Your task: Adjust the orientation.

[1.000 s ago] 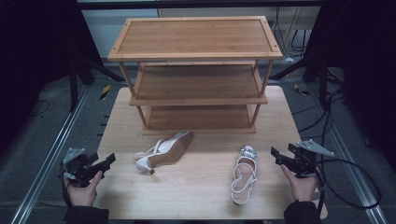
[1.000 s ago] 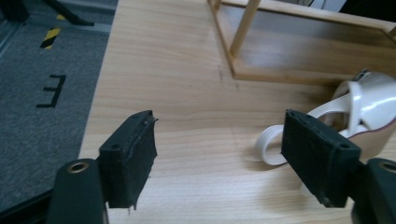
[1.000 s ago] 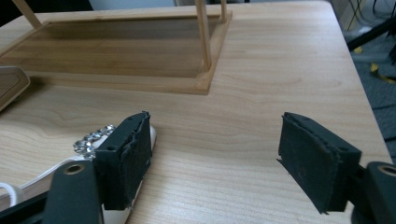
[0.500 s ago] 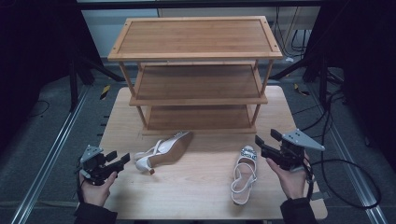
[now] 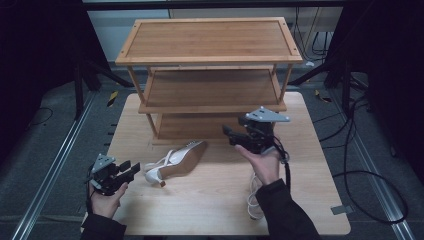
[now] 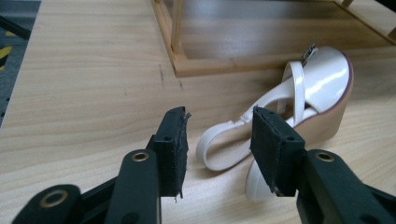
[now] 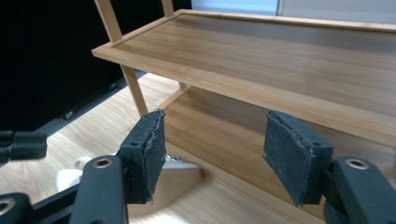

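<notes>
A white wedge sandal (image 5: 177,159) (image 6: 322,88) lies on its side on the wooden table (image 5: 210,210), in front of a three-tier wooden rack (image 5: 210,40) (image 7: 280,51). My left gripper (image 5: 134,170) (image 6: 220,116) is low at the table's left and points at the sandal's heel strap. Its jaws have just been closing; the strap loop lies just beyond the tips and the pads do not press it. My right gripper (image 5: 229,136) (image 7: 215,119) is raised before the rack's lower shelves. Its jaws have just been closing too, with nothing between them. A second white sandal (image 5: 252,200) lies partly under the right forearm.
The rack's bottom shelf (image 6: 261,42) rests on the table right behind the first sandal. Black cables (image 5: 360,165) trail over the floor to the right of the table. Metal rails (image 5: 55,165) run along both sides.
My right hand rose and swung left and forward, from beside the second sandal to in front of the rack. My left hand edged right toward the first sandal's heel, and its jaws narrowed.
</notes>
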`<action>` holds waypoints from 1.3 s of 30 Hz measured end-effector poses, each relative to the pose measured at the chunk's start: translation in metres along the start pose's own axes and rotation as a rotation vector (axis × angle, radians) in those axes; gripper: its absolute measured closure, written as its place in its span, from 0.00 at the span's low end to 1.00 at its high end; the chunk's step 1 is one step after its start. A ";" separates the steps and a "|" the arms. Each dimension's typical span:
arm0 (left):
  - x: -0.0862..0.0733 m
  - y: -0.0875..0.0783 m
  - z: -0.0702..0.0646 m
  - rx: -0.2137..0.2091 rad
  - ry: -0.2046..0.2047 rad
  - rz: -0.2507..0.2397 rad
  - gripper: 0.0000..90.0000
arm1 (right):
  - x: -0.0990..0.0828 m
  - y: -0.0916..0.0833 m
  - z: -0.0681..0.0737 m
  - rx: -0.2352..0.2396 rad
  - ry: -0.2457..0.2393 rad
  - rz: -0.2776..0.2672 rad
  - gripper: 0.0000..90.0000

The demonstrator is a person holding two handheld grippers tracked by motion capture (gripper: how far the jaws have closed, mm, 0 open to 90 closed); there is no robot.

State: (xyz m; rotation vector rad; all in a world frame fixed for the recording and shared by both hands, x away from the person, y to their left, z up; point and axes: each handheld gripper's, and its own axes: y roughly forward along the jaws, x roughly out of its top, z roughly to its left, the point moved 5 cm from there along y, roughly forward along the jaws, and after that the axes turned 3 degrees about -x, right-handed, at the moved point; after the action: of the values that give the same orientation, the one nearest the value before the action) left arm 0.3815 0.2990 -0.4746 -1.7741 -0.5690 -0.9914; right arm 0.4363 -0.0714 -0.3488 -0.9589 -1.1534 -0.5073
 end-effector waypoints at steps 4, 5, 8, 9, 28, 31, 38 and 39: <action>-0.005 -0.001 -0.002 -0.023 0.000 0.016 0.62 | 0.001 0.025 0.019 0.025 0.001 0.028 0.47; -0.005 -0.001 -0.002 -0.023 0.000 0.016 0.62 | 0.001 0.025 0.019 0.025 0.001 0.028 0.47; -0.008 0.002 -0.007 -0.036 0.003 0.033 0.63 | -0.004 0.042 0.033 0.029 0.001 0.051 0.51; -0.010 0.006 -0.011 -0.043 0.009 0.050 0.64 | -0.010 0.052 0.042 0.023 -0.009 0.069 0.53; -0.008 0.024 -0.011 -0.039 -0.038 0.072 0.73 | -0.073 0.140 0.075 -0.008 -0.054 0.225 0.71; -0.008 0.026 -0.012 -0.042 -0.029 0.084 0.76 | -0.078 0.148 0.076 -0.009 -0.067 0.249 0.73; -0.008 0.026 -0.015 -0.073 -0.031 0.091 0.85 | -0.086 0.150 0.080 0.004 -0.113 0.278 0.80; -0.008 0.026 -0.016 -0.075 -0.029 0.091 0.87 | -0.085 0.148 0.080 0.004 -0.122 0.283 0.81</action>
State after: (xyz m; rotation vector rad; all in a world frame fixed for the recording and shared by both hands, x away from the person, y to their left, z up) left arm 0.3905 0.2748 -0.4917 -1.8672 -0.4699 -0.9358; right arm 0.4773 0.0629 -0.4749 -1.1409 -1.1039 -0.2209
